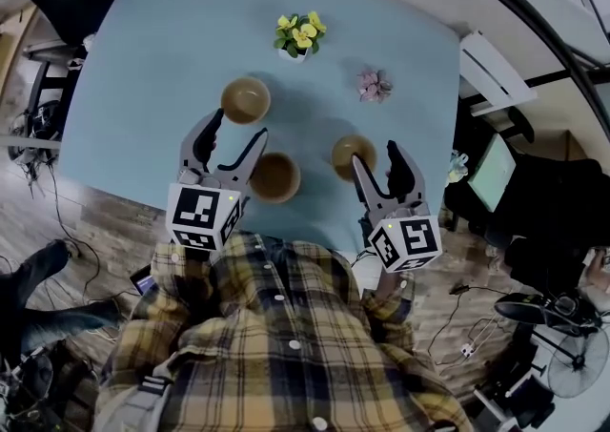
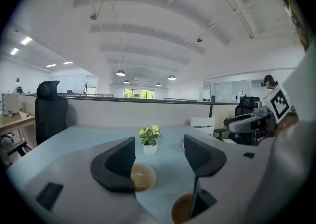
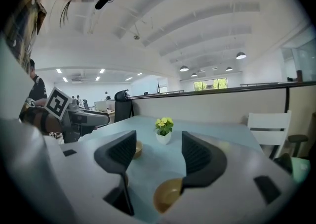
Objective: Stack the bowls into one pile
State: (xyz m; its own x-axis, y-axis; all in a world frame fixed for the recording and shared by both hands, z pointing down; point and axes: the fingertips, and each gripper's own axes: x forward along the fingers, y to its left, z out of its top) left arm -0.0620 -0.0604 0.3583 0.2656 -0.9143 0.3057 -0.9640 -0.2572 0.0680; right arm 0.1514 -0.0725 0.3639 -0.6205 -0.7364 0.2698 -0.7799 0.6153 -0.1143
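A pale blue table (image 1: 133, 68) fills most of the head view, with the person's yellow plaid shirt (image 1: 276, 335) at its near edge. The left gripper (image 1: 239, 124) and the right gripper (image 1: 376, 152) are both held low over the near half of the table. Each has its jaws spread wide with nothing clamped between them (each gripper's own view shows only bare tabletop in the gap). Three round tan bowls stand upright on the table, each apart from the others and none stacked. They are shallow and plain, with a paler beige inside. The far bowl (image 1: 245, 99) sits near the table's middle, just beyond the left gripper's tips. The middle bowl (image 1: 274, 176) lies just beside that gripper's right jaw. The right-hand bowl (image 1: 349, 154) is partly covered by the right gripper's left jaw. Further back are a small white pot of yellow flowers (image 1: 299, 36) and, to its right, a smaller pink plant (image 1: 374, 85).
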